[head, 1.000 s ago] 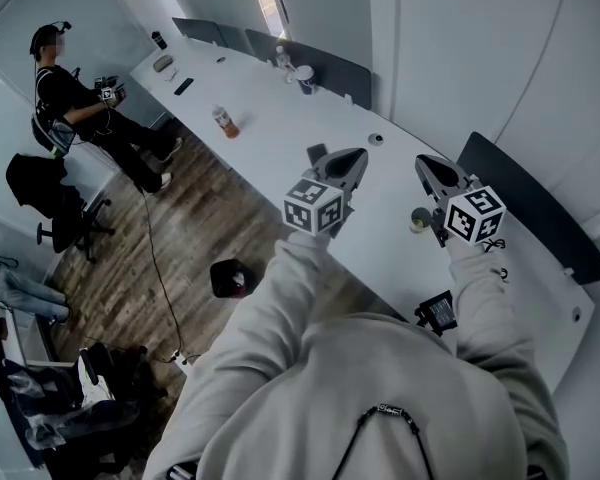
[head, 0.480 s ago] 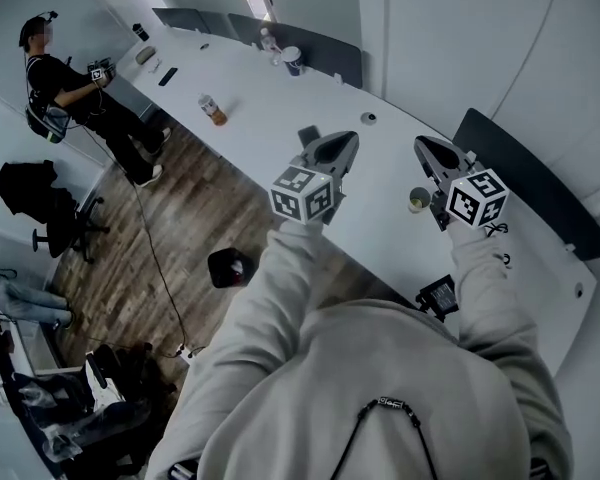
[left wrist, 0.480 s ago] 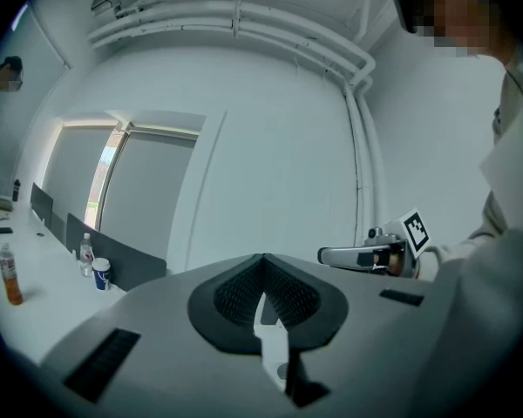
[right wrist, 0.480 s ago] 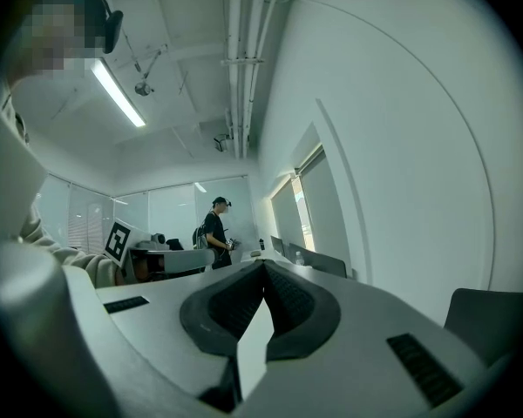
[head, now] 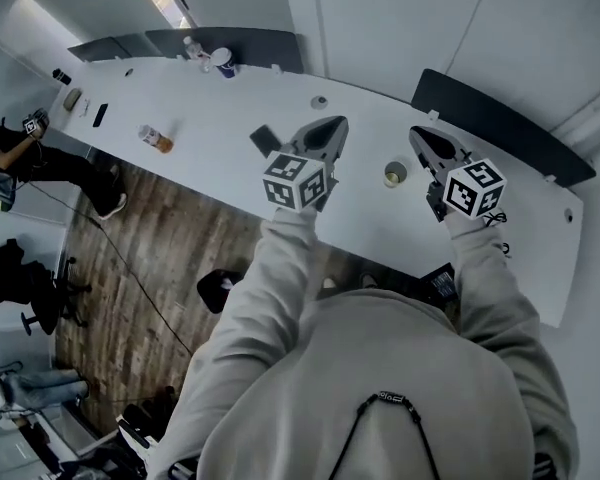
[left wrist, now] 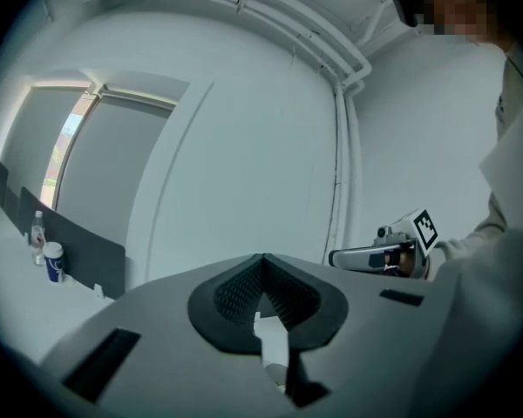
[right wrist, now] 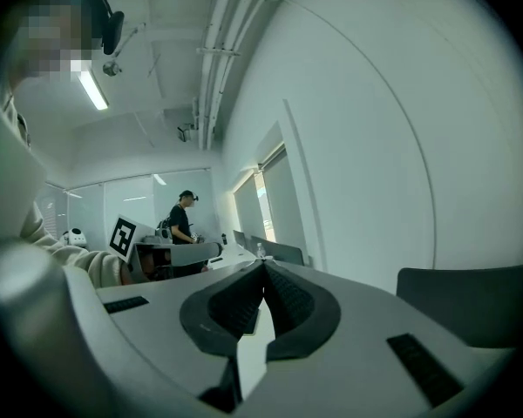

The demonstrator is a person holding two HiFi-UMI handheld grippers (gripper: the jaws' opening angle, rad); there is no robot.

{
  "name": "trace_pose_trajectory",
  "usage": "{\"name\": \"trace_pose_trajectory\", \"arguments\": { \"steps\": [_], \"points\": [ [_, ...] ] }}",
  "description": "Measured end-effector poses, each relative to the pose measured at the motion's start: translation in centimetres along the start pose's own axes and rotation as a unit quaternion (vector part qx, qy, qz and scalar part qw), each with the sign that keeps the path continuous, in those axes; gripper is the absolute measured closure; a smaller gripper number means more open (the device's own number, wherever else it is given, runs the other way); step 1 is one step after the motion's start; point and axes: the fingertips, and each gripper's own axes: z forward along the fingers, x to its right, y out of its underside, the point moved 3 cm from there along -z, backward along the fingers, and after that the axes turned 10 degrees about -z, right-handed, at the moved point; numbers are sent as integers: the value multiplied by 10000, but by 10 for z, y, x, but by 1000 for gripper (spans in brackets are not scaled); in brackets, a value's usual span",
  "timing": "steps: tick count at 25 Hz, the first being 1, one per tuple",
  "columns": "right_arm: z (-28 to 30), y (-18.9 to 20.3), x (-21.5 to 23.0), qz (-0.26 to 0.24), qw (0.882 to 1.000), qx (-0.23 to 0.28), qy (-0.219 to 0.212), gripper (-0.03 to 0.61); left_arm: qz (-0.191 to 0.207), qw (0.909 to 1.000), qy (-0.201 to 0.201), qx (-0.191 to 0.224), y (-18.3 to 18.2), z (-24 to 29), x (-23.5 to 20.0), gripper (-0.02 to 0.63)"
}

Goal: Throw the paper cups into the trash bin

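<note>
Both grippers are lowering toward the table (head: 230, 118), the left gripper (head: 335, 128) and right gripper (head: 420, 138) each holding jaws together and empty, while the paper cup (head: 395, 175) is standing ungrasped between them near the table's front edge, so pickup is pending.

No words, brands or numbers readable anywhere, only black-and-white square code markers on the cube of the left tool (head: 337, 124) and the cube of the right tool (head: 417, 133), label of the small bottle (head: 155, 139) on the bench (head: 230, 118) too small to read
</note>
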Motion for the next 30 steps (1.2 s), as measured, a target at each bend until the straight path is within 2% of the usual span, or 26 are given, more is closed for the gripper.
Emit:
{"name": "trace_pose_trajectory", "arguments": {
  "steps": [7,13,18,26,30],
  "points": [
    [-26,20,14,216,9966,-173,781,560,260,9970,647,-339,4,39,5,615],
    [-31,36,35,346,9932,-312,1066,560,179,9940,879,-625,28,70,3,615],
    [-21,57,66,481,9930,-489,959,558,85,9938,781,-783,46,103,-7,615],
    [6,98,111,655,9937,-698,576,558,-160,9923,293,-1196,93,132,-44,615],
    [16,132,109,940,9894,-992,494,558,-438,9884,146,-1447,123,128,-60,615]
  ]
}}
